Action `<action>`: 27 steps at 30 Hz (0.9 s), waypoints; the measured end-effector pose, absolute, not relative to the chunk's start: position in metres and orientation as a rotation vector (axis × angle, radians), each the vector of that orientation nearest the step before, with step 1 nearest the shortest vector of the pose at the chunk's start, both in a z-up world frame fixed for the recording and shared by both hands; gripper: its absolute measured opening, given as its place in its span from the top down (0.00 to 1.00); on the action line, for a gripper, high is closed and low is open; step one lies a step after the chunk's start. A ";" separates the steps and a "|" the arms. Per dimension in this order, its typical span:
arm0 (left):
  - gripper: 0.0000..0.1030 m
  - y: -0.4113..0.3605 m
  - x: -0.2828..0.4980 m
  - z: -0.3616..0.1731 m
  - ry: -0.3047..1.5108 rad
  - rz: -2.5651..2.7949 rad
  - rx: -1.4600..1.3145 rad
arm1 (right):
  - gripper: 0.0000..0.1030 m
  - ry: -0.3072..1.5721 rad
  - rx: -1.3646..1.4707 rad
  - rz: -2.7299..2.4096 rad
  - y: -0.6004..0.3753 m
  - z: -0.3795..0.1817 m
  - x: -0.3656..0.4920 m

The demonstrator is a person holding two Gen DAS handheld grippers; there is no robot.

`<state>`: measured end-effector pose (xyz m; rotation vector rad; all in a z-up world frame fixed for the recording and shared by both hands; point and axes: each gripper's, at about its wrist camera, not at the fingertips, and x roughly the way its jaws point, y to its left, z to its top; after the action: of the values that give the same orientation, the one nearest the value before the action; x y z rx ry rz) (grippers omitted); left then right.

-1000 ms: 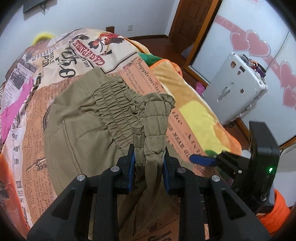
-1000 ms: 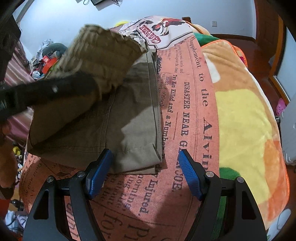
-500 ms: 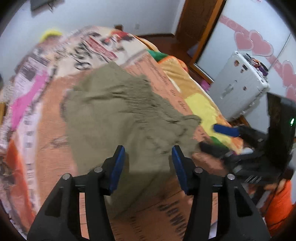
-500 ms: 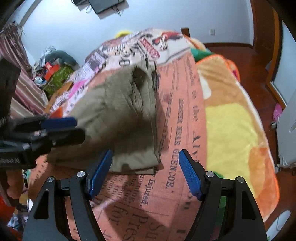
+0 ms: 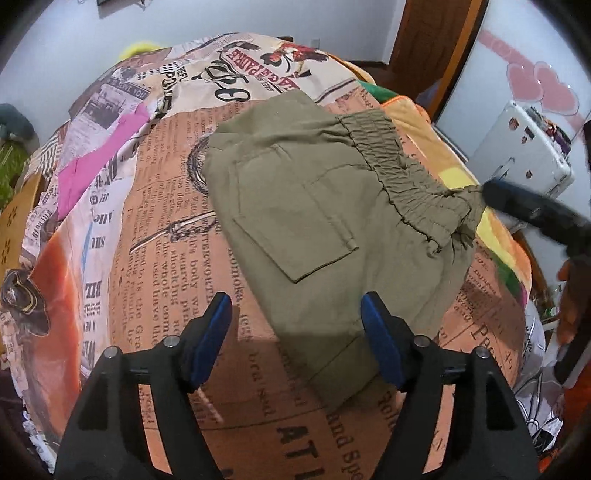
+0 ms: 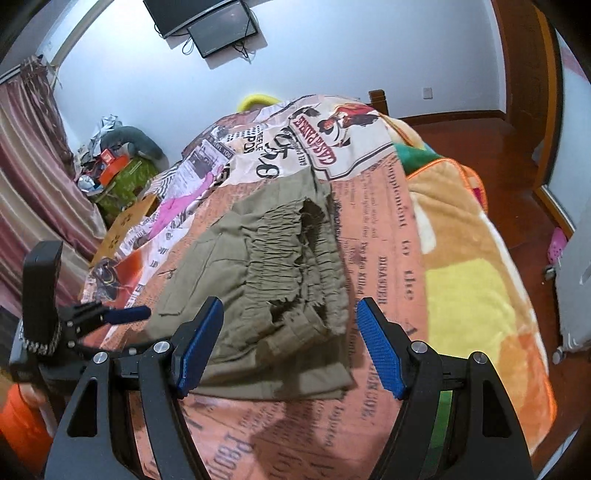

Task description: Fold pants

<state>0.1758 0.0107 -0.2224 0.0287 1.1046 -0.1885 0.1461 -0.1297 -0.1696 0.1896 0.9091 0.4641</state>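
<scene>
The olive pants [image 5: 317,206] lie folded in a stack on the newspaper-print bedspread [image 5: 166,240], back pocket up. Their gathered elastic waistband [image 5: 402,173] is along the right edge. My left gripper [image 5: 295,301] hovers over the near end of the pants; its jaws are opening and the blue pads touch no cloth. In the right wrist view the waistband [image 6: 288,254] lies bunched on top of the pants [image 6: 229,295]. My right gripper [image 6: 290,303] stands open above them and holds nothing. Each gripper shows in the other's view: right gripper [image 5: 532,210], left gripper [image 6: 122,314].
A white hard suitcase [image 5: 524,155] stands on the floor right of the bed. A yellow-orange blanket [image 6: 472,277] covers the bed's right side, and a pink cloth [image 5: 96,166] lies at its left. Clutter [image 6: 110,166] and curtains are far left; a screen [image 6: 207,22] hangs on the wall.
The left gripper let go of the waistband, opened wide and drew back; the waistband end now rests on the folded pants. The right gripper rose a little, still open.
</scene>
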 end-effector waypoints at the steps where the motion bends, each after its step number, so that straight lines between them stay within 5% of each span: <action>1: 0.29 0.014 0.177 -0.220 1.100 -0.186 0.029 | 0.31 0.919 0.186 0.464 -0.130 -0.173 0.146; 13: 0.23 0.068 0.262 -0.192 1.010 -0.022 0.092 | 0.31 1.024 0.137 0.433 -0.134 -0.219 0.138; 27: 0.21 0.051 0.385 -0.279 1.243 -0.053 0.140 | 0.29 1.066 0.188 0.436 -0.138 -0.216 0.145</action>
<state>0.3852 0.0514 -0.2787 0.1396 1.2430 -0.0531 0.1445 -0.1378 -0.2161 0.1875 1.0661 0.4365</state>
